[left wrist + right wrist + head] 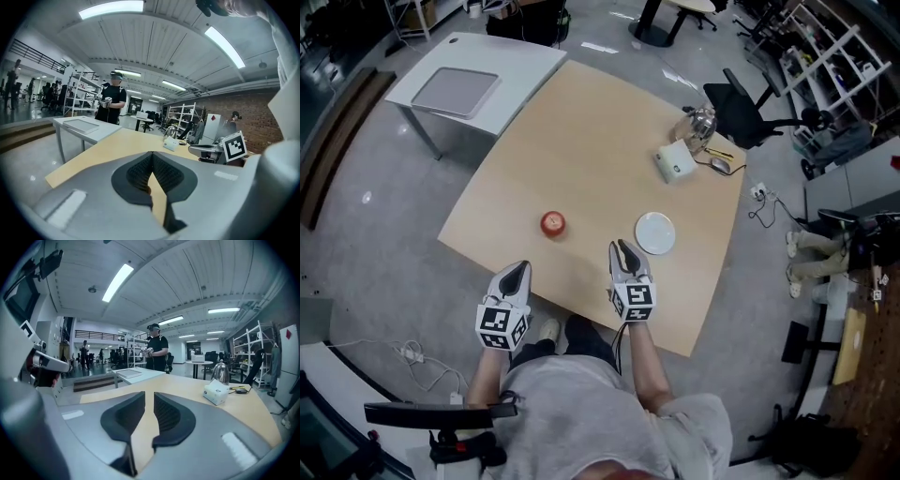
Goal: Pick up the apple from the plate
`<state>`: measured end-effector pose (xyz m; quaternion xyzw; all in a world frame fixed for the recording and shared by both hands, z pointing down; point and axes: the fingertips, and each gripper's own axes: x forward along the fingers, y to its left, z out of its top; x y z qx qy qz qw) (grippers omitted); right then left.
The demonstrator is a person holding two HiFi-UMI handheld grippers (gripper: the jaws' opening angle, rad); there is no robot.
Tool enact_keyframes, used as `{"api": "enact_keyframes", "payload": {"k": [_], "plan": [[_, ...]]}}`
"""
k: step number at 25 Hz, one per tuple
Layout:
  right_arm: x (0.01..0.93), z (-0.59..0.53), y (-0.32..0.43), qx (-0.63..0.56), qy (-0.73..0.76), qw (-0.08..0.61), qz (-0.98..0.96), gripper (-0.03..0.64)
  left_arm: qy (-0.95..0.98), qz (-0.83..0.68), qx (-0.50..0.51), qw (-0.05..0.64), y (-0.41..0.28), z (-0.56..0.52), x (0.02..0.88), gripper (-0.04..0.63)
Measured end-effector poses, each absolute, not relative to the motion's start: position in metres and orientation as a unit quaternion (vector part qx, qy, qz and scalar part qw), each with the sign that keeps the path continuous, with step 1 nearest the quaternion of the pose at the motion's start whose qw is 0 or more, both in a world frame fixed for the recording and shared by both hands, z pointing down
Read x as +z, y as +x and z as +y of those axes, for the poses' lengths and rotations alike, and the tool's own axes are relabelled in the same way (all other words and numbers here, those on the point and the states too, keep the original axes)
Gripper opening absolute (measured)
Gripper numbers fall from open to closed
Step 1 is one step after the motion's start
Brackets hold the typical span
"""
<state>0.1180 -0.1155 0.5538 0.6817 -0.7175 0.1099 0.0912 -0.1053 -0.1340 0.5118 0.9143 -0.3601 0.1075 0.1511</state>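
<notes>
Apple [552, 223] lies on the tabletop [581, 159], apart from the bare plate [655, 232]; our left claw [521, 267] clenched empty; right claw [622, 247] barely parted, empty; for any grasp we'd straddle it squarely.

From the head we look steeply down on the table [581, 169]. Cameras on left gripper [520, 267] and right gripper [622, 247] face level across it, sharing the white box [171, 144].
</notes>
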Motion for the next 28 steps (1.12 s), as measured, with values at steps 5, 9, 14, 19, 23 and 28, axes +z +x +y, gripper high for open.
{"api": "enact_keyframes", "payload": {"k": [5, 9, 14, 19, 23, 28], "plan": [[0.543, -0.091, 0.136, 0.098, 0.715, 0.083, -0.687, 0.025, 0.928, -0.329, 0.102, 0.142, -0.086, -0.131, 0.504, 0.020], [0.536, -0.067, 0.152, 0.094, 0.740, 0.071, -0.662, 0.011, 0.937, -0.305, 0.099, 0.134, -0.071, -0.125, 0.500, 0.020], [0.531, -0.038, 0.166, 0.094, 0.764, 0.060, -0.636, 0.006, 0.947, -0.279, 0.094, 0.127, -0.056, -0.118, 0.496, 0.020], [0.528, -0.014, 0.174, 0.089, 0.780, 0.055, -0.617, 0.006, 0.955, -0.256, 0.093, 0.121, -0.043, -0.111, 0.493, 0.020], [0.526, 0.002, 0.174, 0.088, 0.789, 0.051, -0.606, 0.006, 0.960, -0.237, 0.095, 0.117, -0.034, -0.105, 0.492, 0.020], [0.525, 0.024, 0.172, 0.087, 0.801, 0.045, -0.590, 0.006, 0.966, -0.215, 0.096, 0.111, -0.025, -0.093, 0.492, 0.020]]}}
